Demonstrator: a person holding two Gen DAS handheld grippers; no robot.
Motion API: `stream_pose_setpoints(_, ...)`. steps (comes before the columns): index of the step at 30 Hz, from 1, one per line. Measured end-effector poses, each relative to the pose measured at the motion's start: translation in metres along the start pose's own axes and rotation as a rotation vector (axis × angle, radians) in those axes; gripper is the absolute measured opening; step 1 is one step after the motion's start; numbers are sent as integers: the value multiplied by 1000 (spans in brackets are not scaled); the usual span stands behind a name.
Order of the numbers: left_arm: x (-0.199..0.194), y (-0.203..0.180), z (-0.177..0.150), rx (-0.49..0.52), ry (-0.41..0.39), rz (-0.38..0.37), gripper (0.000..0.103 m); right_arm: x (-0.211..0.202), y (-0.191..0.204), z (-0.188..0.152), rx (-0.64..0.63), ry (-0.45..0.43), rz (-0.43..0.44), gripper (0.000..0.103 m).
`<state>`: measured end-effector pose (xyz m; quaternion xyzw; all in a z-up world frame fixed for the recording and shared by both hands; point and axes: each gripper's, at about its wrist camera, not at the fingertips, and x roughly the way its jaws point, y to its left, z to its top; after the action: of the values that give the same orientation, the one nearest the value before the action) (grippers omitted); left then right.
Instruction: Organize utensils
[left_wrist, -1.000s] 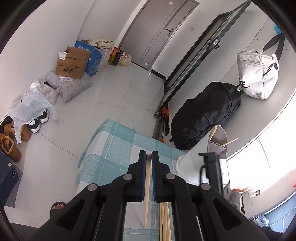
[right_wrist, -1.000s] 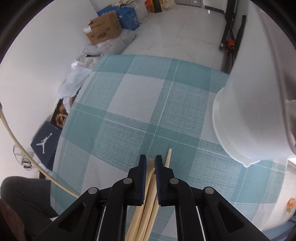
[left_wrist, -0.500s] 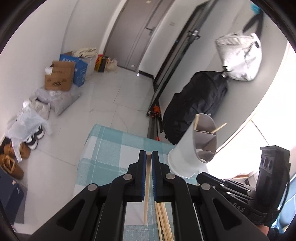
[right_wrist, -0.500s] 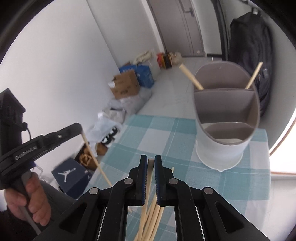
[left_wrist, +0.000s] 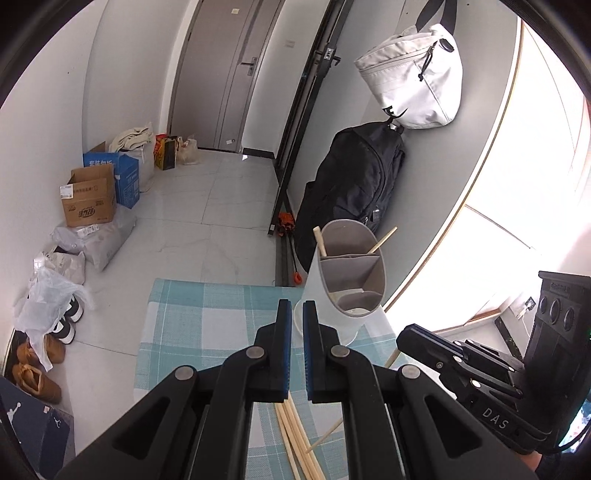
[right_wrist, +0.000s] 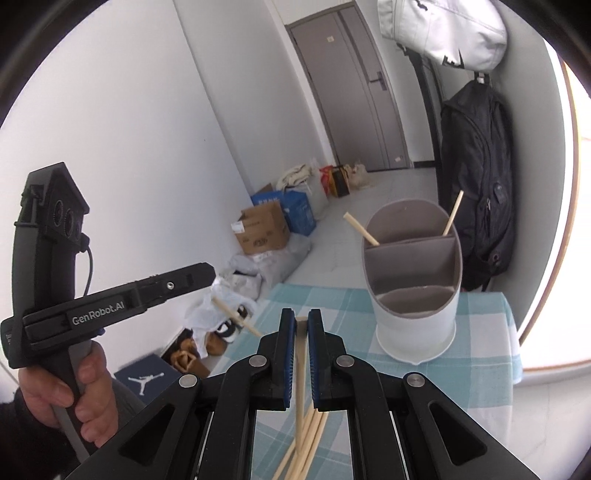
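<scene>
A white utensil holder (left_wrist: 347, 280) with grey compartments stands at the table's far right; it also shows in the right wrist view (right_wrist: 413, 284). Two wooden chopsticks (right_wrist: 360, 229) lean in its back compartment. My left gripper (left_wrist: 296, 314) is shut on one chopstick; the stick itself shows only in the right wrist view (right_wrist: 236, 317), poking past the left gripper (right_wrist: 207, 275). My right gripper (right_wrist: 301, 323) is shut on a chopstick (right_wrist: 300, 369), raised above the table. Several loose chopsticks (left_wrist: 295, 439) lie on the checked cloth (left_wrist: 207, 332) below both grippers.
The table is small, with its cloth edge close on all sides. A black backpack (left_wrist: 351, 192) and white bag (left_wrist: 417, 77) hang on the wall behind the holder. Boxes (left_wrist: 88, 199), bags and shoes (left_wrist: 37, 369) lie on the floor to the left.
Both grippers have risen and tilted up from the table, each with a chopstick. The holder now stands ahead of both, and the left gripper has come into the right wrist view.
</scene>
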<state>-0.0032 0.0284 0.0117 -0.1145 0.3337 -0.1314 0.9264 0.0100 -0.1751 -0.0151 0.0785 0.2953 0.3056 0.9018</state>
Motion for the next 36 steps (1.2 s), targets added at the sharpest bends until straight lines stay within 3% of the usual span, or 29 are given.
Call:
stream_pose_setpoints(10, -2, 1, 9, 4, 37, -4, 2, -10, -17, 6, 39, -45, 2, 6)
stream_pose_setpoints(12, 13, 9, 3, -6, 119, 0, 6, -10, -21, 6, 40, -43, -2, 6)
stream_pose_setpoints(13, 28, 18, -6, -22, 206, 29, 16, -10, -23, 5, 44, -42, -1, 6)
stream_pose_setpoints(15, 56, 32, -27, -54, 338, 62, 26, -10, -28, 3, 60, -41, 3, 6)
stream_pose_setpoints(18, 90, 40, -54, -50, 476, 110, 26, -6, -35, -1, 89, -30, 10, 6)
stream_pose_setpoints(22, 127, 39, -77, -33, 575, 150, 26, -3, -41, -3, 112, -20, 23, 6)
stream_pose_setpoints(32, 166, 42, -84, 13, 649, 213, 26, -6, -56, -3, 165, -25, 31, 7)
stream_pose_setpoints(36, 173, 33, -84, 90, 688, 229, 26, -6, -61, -2, 181, -25, 34, 7)
